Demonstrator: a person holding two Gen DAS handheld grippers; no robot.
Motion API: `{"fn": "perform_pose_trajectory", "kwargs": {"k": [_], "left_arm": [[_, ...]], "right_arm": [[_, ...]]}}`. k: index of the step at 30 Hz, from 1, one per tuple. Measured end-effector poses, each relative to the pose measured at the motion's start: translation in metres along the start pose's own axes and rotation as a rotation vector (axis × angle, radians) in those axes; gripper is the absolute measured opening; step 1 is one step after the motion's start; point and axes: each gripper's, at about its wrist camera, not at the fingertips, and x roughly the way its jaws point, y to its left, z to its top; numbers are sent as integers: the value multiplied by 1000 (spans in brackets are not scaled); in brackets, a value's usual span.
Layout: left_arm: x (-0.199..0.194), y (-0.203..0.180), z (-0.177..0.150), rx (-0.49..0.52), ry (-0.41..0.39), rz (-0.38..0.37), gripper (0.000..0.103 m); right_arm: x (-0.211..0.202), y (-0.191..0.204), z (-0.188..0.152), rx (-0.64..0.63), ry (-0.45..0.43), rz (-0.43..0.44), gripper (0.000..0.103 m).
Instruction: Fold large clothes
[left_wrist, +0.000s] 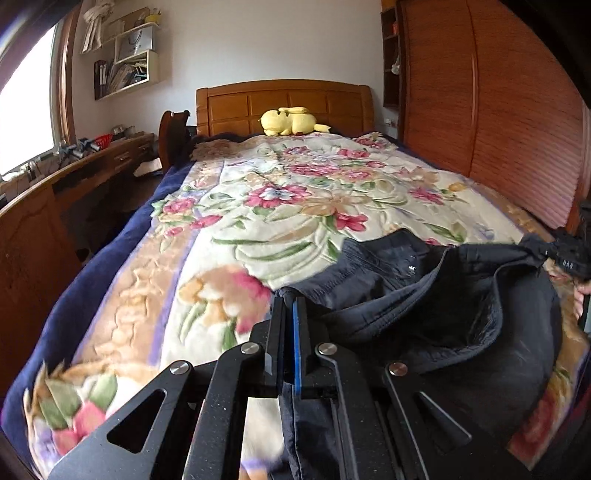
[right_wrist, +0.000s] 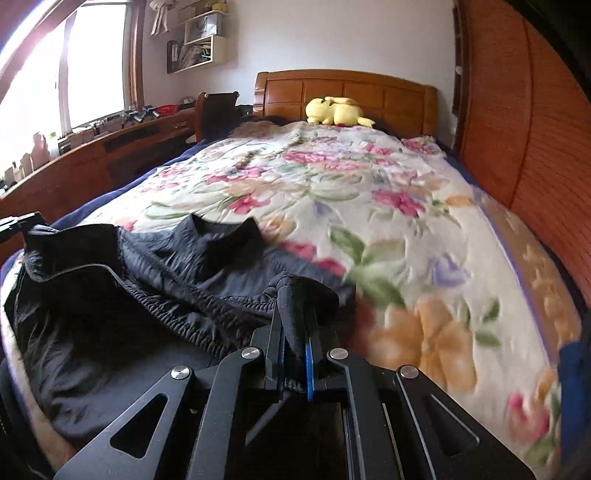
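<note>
left gripper (left_wrist: 289, 301) and right gripper (right_wrist: 295, 302) each closed, pinching the black jacket (left_wrist: 436, 295) over the floral blanket (left_wrist: 295, 199).

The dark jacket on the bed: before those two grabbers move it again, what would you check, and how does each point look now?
1. Left gripper holds the jacket: ok, jaws shut on a fold of cloth.
2. Right gripper holds it: ok, cloth pinched between the jaws.
3. Jacket spread flat: not ok, rumpled, collar bunched up.
4. Room ahead on the blanket: ok, bare up to the yellow plush toy.
5. Sleeves lying straight: cannot tell.
</note>
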Motion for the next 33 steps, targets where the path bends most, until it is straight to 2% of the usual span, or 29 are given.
{"fn": "perform_pose_trajectory", "kwargs": {"k": [7, 10, 18, 26, 33], "left_arm": [[39, 2, 32, 19, -3, 44, 4], [56, 7, 45, 11, 2, 41, 4], [85, 2, 58, 45, 40, 59, 4], [96, -3, 59, 50, 62, 78, 4], [93, -6, 59, 49, 72, 75, 4]], "right_arm": [[51, 4, 40, -13, -52, -49, 7], [71, 5, 54, -11, -59, -88, 7], [125, 22, 57, -37, 41, -156, 7], [131, 20, 61, 15, 75, -145, 10], [117, 12, 61, 17, 62, -163, 25]]}}
